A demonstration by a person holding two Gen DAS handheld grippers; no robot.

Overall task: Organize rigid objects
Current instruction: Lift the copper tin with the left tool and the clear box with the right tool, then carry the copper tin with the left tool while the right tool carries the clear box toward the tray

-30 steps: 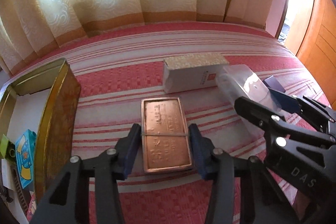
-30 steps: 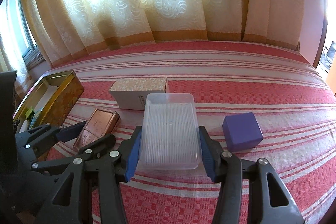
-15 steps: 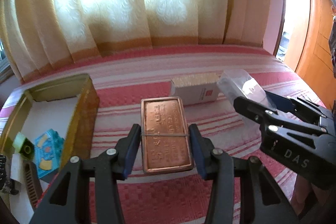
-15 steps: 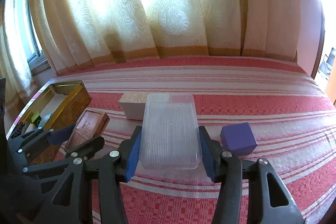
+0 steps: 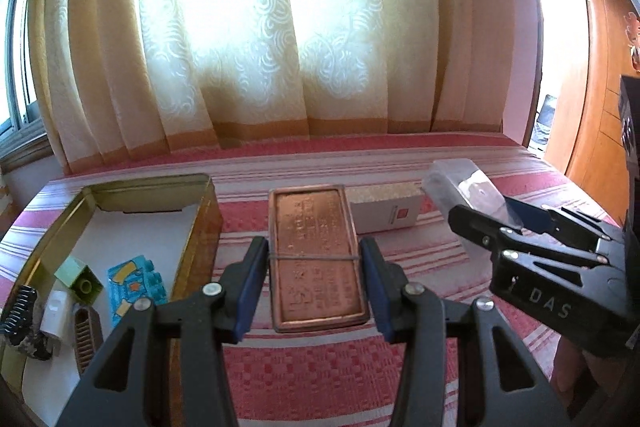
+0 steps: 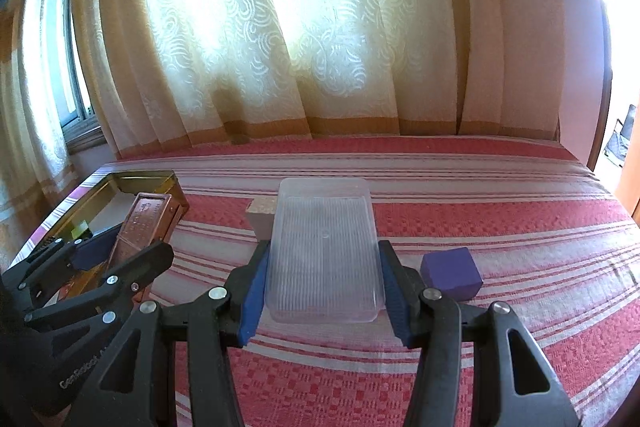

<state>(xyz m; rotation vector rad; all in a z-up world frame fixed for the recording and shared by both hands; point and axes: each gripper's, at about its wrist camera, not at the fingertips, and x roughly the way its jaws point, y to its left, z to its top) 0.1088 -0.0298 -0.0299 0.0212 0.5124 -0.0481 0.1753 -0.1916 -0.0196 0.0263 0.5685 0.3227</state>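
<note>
My left gripper (image 5: 316,263) is shut on a flat copper tin (image 5: 316,259) with a rubber band across it, held above the red striped bedspread. The same copper tin (image 6: 140,227) shows at the left of the right wrist view, next to the gold tin box (image 6: 120,183). My right gripper (image 6: 322,275) is shut on a clear ribbed plastic box (image 6: 324,247), also lifted off the bed. In the left wrist view the clear plastic box (image 5: 460,187) and the right gripper (image 5: 516,223) appear at the right.
An open gold tin box (image 5: 202,223) at the left holds a green block (image 5: 80,277), a blue toy (image 5: 134,285), a brush and other small items. A white carton (image 5: 384,209) lies behind the copper tin. A purple cube (image 6: 450,273) sits right. Curtains hang behind the bed.
Both grippers have risen with their loads and tilted up, so more curtain shows. The left one swung toward the gold tin box, whose inside is now in view.
</note>
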